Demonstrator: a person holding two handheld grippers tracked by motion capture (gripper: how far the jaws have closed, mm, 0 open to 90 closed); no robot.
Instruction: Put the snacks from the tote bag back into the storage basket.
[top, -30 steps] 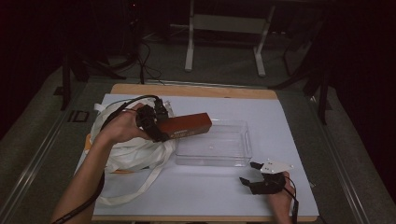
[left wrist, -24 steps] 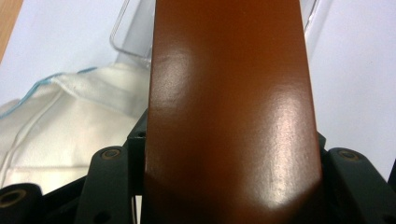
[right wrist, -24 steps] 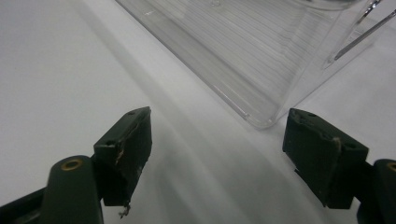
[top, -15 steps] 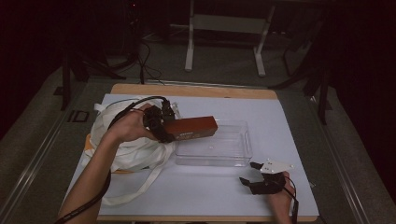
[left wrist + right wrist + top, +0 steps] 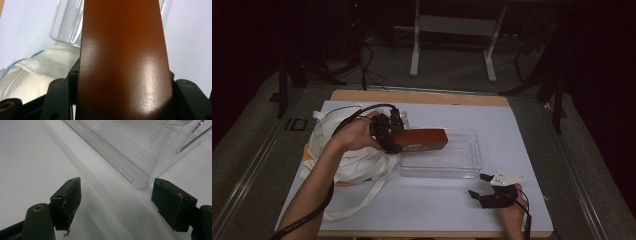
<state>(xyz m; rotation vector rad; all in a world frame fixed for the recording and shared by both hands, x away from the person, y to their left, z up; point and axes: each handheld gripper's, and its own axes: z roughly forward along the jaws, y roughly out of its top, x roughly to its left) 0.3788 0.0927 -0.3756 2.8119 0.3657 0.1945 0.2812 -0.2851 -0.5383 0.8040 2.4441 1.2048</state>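
Observation:
My left gripper [image 5: 393, 139] is shut on one end of a long brown box [image 5: 421, 139], held level above the left end of a clear plastic tray [image 5: 472, 150]. In the left gripper view the brown box [image 5: 123, 57] rises between the jaws, with the clear tray's corner [image 5: 67, 25] beyond it. My right gripper [image 5: 479, 184] rests open on the white table cover near the front right. In the right gripper view its open gripper [image 5: 116, 197] holds nothing, and the clear tray's near corner [image 5: 140, 182] lies just ahead.
A white cloth bag [image 5: 347, 160] with long straps lies under my left forearm at the table's left; the same white bag [image 5: 32, 72] shows below the box. The white table cover [image 5: 412, 200] spreads in front of the tray. Dark stands and cables surround the table.
The left gripper has carried the brown box to the right, further over the clear tray. The right gripper has stayed in place, open.

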